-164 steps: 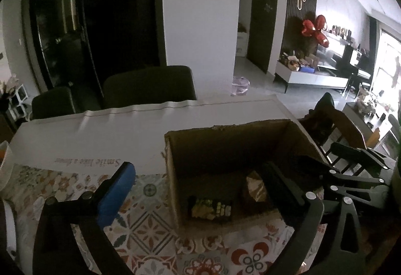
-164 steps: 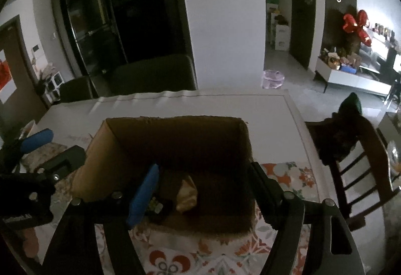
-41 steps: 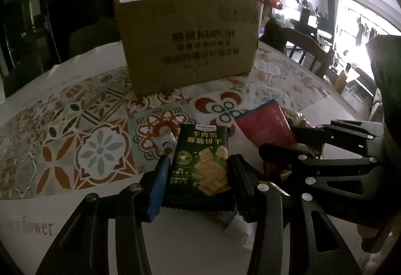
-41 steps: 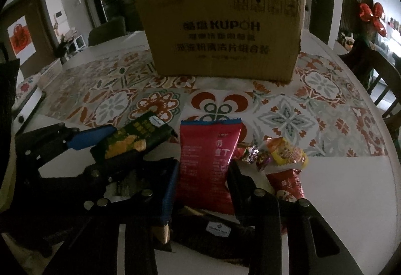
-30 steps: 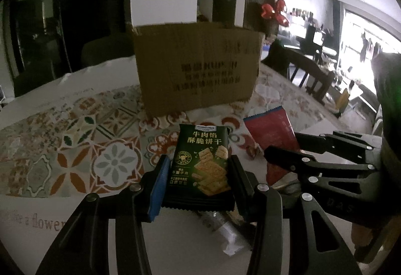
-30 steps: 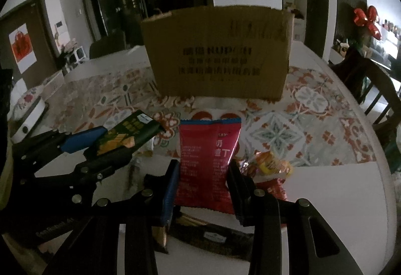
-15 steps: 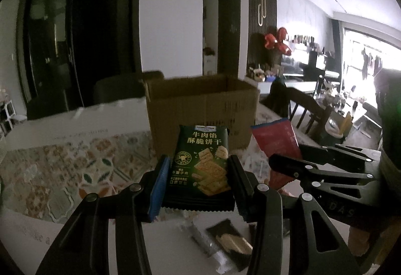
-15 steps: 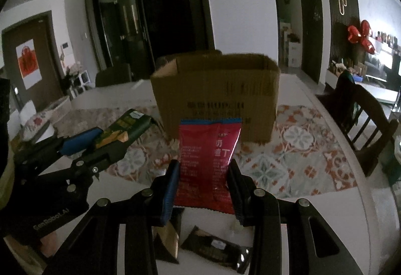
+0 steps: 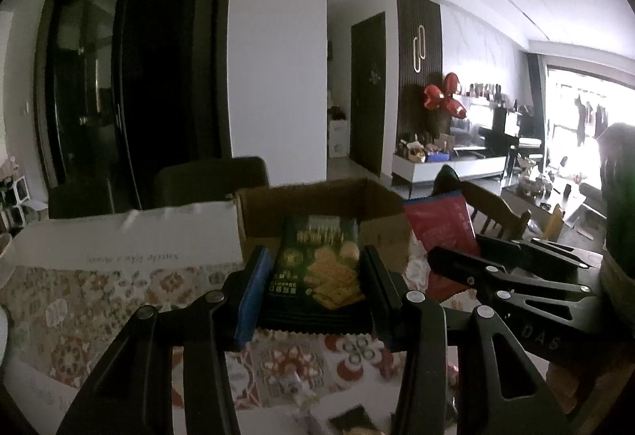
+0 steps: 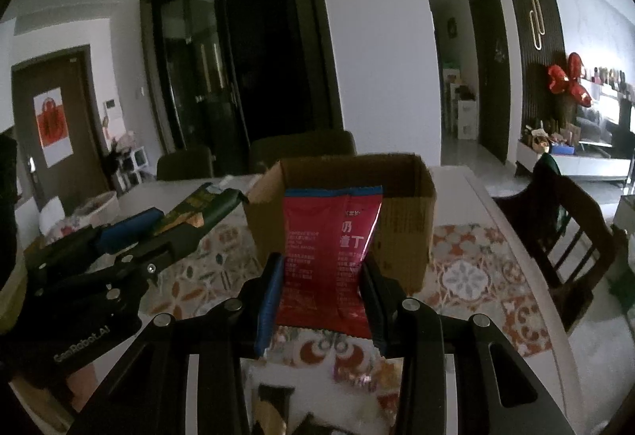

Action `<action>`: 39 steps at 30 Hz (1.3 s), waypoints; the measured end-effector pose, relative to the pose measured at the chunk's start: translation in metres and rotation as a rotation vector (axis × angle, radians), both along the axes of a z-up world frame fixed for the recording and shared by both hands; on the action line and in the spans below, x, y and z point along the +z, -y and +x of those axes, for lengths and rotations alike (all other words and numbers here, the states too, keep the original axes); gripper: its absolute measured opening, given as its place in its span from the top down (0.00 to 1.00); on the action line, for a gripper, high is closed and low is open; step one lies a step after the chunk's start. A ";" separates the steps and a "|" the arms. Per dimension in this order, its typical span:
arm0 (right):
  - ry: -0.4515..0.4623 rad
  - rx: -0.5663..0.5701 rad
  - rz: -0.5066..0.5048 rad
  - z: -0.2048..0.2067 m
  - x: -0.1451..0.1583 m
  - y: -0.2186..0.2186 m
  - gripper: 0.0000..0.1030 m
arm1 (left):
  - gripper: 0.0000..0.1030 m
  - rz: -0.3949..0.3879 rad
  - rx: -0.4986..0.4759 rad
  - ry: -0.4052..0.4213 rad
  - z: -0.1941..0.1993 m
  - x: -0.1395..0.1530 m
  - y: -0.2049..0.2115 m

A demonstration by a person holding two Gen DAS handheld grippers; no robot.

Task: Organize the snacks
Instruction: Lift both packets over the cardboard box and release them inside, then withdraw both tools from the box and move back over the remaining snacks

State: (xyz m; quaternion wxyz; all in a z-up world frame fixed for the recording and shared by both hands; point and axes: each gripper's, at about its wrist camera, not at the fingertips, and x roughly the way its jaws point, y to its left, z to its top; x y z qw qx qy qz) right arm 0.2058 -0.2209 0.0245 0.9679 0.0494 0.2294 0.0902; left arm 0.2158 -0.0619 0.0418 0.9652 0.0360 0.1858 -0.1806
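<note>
My left gripper [image 9: 315,276] is shut on a green cracker packet [image 9: 319,268] and holds it up in front of the open cardboard box [image 9: 317,204]. My right gripper [image 10: 321,276] is shut on a red snack bag [image 10: 329,260], raised before the same box [image 10: 401,220]. The red bag [image 9: 440,224] shows to the right in the left wrist view. The green packet [image 10: 202,208] and the left gripper [image 10: 174,228] show at the left in the right wrist view. The box interior is hidden.
Several small snack packets [image 10: 278,407] lie on the patterned tablecloth [image 10: 464,276] below the grippers; some show in the left wrist view [image 9: 353,419]. Dark chairs [image 10: 301,149] stand behind the table, a wooden chair [image 10: 567,236] at its right.
Both grippers closed on packets lying on the table, then lifted them. Over the last second they rose further, so the box's open top edge now shows behind the packets.
</note>
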 end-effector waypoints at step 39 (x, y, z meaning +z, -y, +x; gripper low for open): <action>-0.136 -0.050 0.036 0.161 0.011 0.028 0.37 | 0.18 0.048 0.050 -0.153 0.152 0.023 0.019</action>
